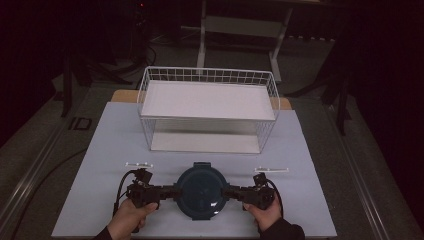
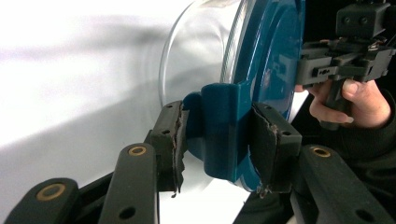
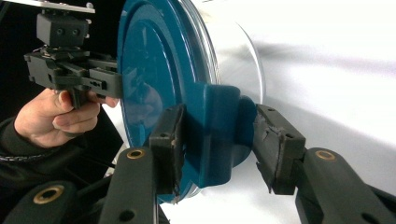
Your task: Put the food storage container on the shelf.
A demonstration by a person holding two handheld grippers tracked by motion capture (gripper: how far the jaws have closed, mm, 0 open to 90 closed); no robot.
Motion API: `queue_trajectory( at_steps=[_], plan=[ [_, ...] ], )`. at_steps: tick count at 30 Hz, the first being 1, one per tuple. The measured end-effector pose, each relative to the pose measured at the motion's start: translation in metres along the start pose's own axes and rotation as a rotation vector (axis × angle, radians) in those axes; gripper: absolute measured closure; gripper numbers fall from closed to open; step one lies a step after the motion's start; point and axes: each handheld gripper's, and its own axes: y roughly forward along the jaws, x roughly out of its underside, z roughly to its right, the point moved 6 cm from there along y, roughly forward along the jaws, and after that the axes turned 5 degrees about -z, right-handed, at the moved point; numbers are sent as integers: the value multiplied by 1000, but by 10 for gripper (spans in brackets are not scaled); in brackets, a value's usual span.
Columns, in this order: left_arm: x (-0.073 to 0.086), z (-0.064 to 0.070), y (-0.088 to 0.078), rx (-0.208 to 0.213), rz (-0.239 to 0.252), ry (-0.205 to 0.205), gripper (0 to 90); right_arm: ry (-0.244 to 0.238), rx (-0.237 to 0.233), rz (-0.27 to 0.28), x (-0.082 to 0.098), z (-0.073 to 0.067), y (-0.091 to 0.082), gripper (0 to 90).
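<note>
High view: we see round container (image 1: 201,191) w/ teal lid on table (image 1: 100,150), near edge, in front of wire basket (image 1: 207,107).

Left gripper view: left gripper (image 2: 217,140) clamps lid's side tab.

Right gripper view: right gripper (image 3: 217,140) straddles opp tab, one pad touching, other just off. Clear bowl prob rigid, slippery, breakable; tabs best hold.

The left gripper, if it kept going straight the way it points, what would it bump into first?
The left gripper points at the round clear container with a teal lid. Its jaws are already shut on the lid's side latch tab, so that tab and the container behind it come first.
</note>
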Motion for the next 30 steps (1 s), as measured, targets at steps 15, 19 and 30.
queue_trajectory(
  at_steps=[15, 19, 30],
  plan=[
    [-34, 9, -10, -40, 113, 81, 572, -89, 23, 78, -33, -7, -10, 552],
    [-47, 11, -10, -38, 153, 114, 572, -136, 38, 108, -47, -8, -17, 552],
    [-77, 4, 6, -47, 179, 166, 572, -179, 71, 130, -76, 10, -26, 551]
  ],
)
